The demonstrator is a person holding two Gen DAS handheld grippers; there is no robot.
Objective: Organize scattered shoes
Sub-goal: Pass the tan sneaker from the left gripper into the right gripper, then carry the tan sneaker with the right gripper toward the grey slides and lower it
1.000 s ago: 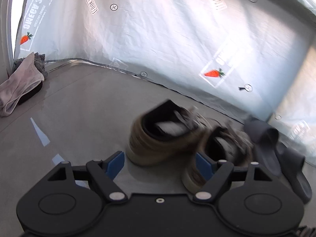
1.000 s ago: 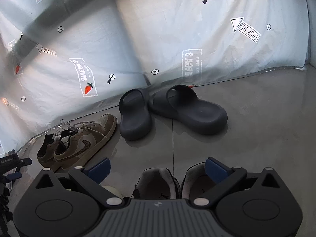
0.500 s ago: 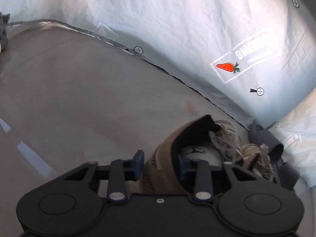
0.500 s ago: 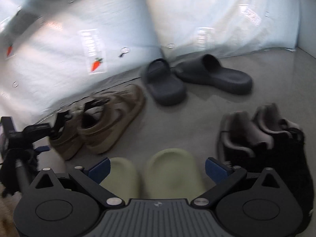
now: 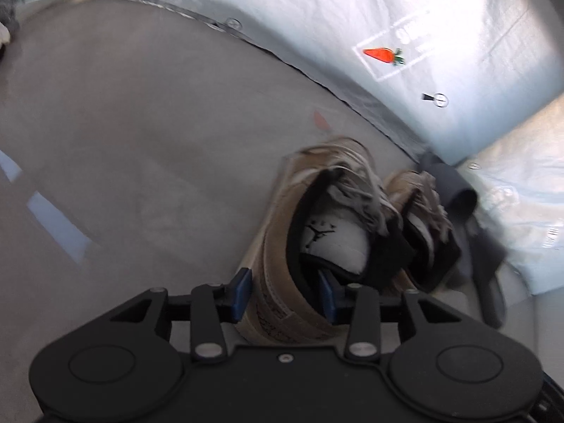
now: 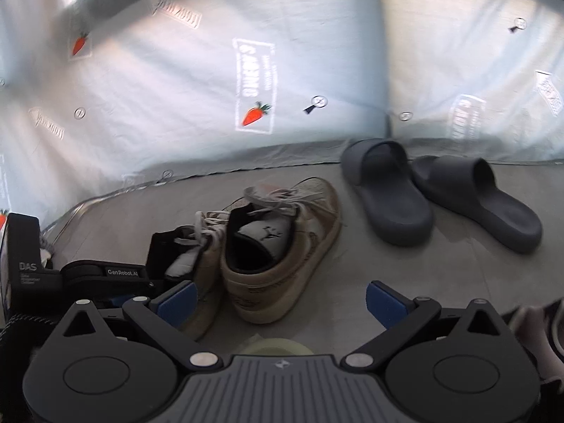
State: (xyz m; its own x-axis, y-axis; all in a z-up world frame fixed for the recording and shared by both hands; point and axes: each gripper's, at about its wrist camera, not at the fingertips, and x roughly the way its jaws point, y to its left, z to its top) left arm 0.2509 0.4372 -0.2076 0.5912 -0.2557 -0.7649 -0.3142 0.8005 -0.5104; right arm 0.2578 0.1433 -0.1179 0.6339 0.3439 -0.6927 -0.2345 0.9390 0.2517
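A pair of tan sneakers stands on the grey floor. My left gripper [image 5: 284,294] has its blue pads on either side of the heel wall of the left tan sneaker [image 5: 278,246], one pad outside and one inside the collar. The pads still touch the heel while the jaws are opening. Its twin, the right tan sneaker [image 5: 419,211], stands close beside it. In the right wrist view the right tan sneaker [image 6: 282,246] lies ahead of my right gripper [image 6: 278,299], which is open with nothing between its fingers. Two grey slides [image 6: 387,197] [image 6: 476,204] lie at the wall.
The toe of a pale green slide [image 6: 278,345] shows just under my right gripper. A dark shoe [image 6: 528,331] sits at the right edge. A white printed sheet [image 6: 282,70] walls in the floor. Bare floor [image 5: 141,141] stretches left of the sneakers.
My left gripper has come down onto the left sneaker's heel and narrowed around it. My right gripper has swung left from the dark shoes and green slides to face the sneakers.
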